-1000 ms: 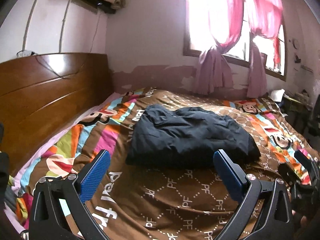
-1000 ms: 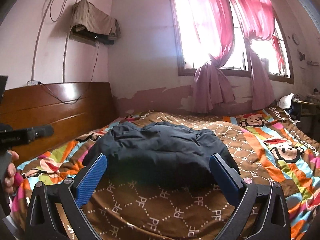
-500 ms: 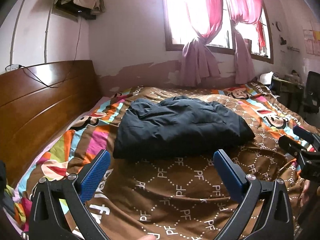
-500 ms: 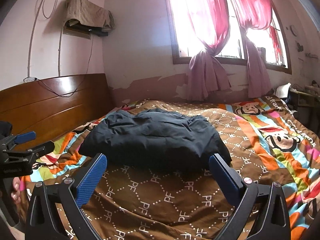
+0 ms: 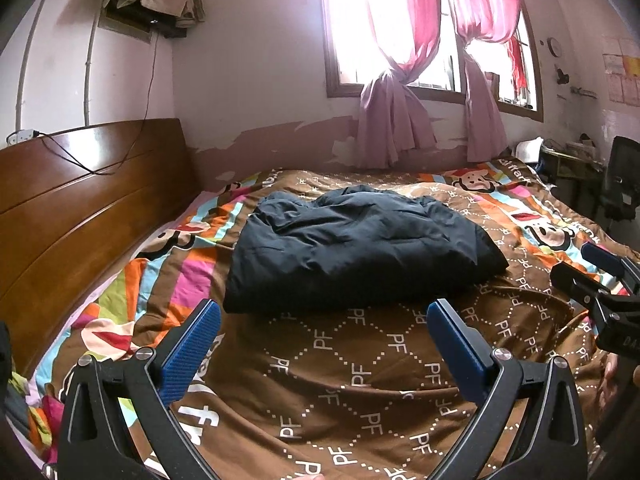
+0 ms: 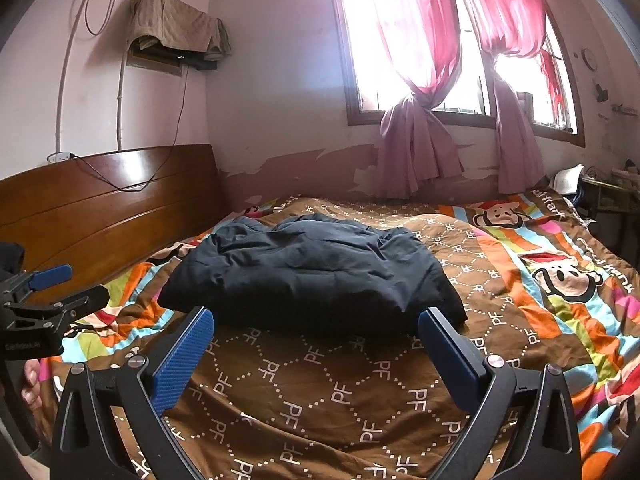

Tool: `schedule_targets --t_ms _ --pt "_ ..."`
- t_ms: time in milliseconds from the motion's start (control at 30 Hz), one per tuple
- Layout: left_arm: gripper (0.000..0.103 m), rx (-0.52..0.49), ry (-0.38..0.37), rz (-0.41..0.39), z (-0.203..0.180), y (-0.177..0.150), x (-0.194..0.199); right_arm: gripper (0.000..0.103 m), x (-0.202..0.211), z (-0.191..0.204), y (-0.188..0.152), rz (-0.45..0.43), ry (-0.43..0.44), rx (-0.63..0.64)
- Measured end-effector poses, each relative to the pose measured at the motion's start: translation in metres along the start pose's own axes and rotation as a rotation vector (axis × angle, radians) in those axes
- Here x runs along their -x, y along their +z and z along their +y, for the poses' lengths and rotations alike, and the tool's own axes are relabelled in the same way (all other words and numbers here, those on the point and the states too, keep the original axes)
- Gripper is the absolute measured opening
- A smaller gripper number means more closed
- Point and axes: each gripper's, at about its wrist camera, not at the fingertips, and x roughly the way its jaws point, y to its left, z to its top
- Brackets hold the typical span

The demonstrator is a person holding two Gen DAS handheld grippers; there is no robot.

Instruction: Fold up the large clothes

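Observation:
A dark navy padded garment lies folded in a puffy bundle in the middle of the bed; it also shows in the right wrist view. My left gripper is open and empty, held above the quilt a little short of the garment's near edge. My right gripper is open and empty, also just short of the near edge. The right gripper shows at the right edge of the left wrist view; the left gripper shows at the left edge of the right wrist view.
The bed has a brown and striped cartoon quilt. A wooden headboard runs along the left. A window with pink curtains is behind the bed. A desk and black chair stand at the right.
Both grippers have drawn back and risen slightly from the garment, so it sits farther off and more of the brown quilt shows in front. Both stay open.

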Motion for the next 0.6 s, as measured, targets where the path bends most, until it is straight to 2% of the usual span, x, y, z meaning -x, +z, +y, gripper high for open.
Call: schedule_targets --t_ms 600 --pt "0.101 -0.006 0.005 0.004 0.0020 0.0013 -0.0035 0.103 -0.0006 0.0004 -0.0007 0.003 0.007 -0.004"
